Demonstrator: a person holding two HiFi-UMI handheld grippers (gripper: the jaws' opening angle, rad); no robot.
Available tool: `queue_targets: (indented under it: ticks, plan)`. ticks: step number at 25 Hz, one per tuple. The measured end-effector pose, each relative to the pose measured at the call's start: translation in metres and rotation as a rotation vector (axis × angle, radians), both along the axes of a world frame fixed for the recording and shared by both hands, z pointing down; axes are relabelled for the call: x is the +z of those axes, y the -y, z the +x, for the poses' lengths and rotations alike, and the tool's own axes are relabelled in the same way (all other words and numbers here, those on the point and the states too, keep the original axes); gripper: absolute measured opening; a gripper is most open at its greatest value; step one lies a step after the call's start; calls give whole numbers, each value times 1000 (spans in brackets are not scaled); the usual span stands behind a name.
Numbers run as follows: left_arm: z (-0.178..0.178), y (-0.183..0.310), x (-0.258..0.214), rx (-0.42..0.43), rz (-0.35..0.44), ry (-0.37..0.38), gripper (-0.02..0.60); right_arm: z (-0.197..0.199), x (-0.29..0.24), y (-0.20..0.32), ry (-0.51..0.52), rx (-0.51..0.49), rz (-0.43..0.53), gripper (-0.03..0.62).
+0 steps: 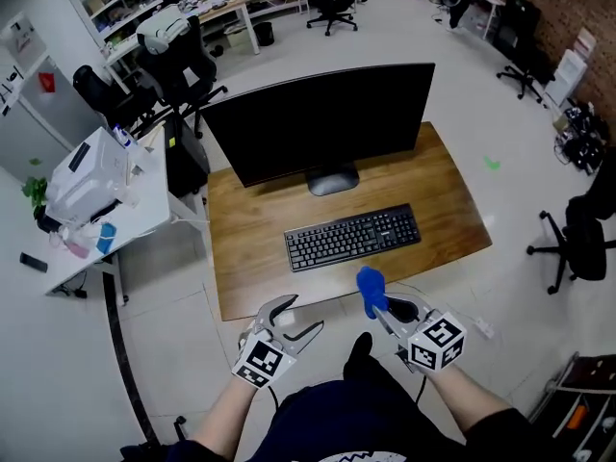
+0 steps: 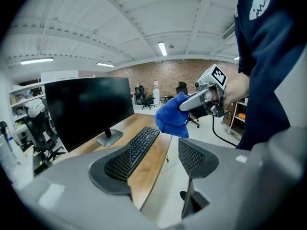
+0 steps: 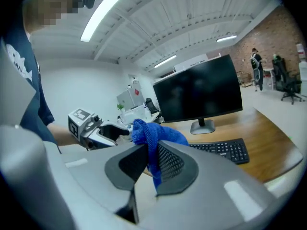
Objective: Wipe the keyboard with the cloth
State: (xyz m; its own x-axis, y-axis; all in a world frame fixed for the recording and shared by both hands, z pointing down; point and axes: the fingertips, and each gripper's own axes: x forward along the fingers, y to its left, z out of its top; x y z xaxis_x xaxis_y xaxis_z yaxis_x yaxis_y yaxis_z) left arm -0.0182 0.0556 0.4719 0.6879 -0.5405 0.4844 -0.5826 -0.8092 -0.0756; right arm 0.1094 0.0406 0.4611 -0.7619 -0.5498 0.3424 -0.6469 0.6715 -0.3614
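From the head view, I see both grippers held in front of a wooden desk [image 1: 443,200], near its front edge. The black keyboard [image 1: 351,237] lies across the desk, just in front of the stand of a dark monitor [image 1: 322,118].

My right gripper [image 1: 380,308] is clenched on a blue cloth [image 1: 371,287], which is raised and apart from the keyboard. The right gripper view shows the cloth pinched between the jaws, bunched above them with a tail hanging below.

The left gripper view shows the left gripper [image 2: 153,162] released, its jaws apart with only desk and floor between them, and the cloth beyond.

A white side table [image 1: 144,215] stands left of the desk with white items I cannot identify. Black office chairs [image 1: 178,65] stand behind it.
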Motion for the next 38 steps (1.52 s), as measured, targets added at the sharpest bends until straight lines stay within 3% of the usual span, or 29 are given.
queue_targets:
  ticks: [7,12,18,28,32,38]
  plan:
    - [-45,-109,-20,85,19,-92,290,-46,-53,-96,73,125,93,49]
    - [-81,-182,-44,128,32,-161,290,-74,-74,-179,117,210,102,49]
    - [-101,-245,-76,138,5,-286,291,-91,-92,-262,127,238,109,49]
    - [-87,-308,-98,196,5,-392,291,-101,-110,-329,160,243,129,49]
    - [-81,-321,-108,180,0,-447,291,-95,-110,-349,160,248,133,49]
    - [-65,-344,-116,181,-11,-457,291,-77,-106,-378,162,254,122,49]
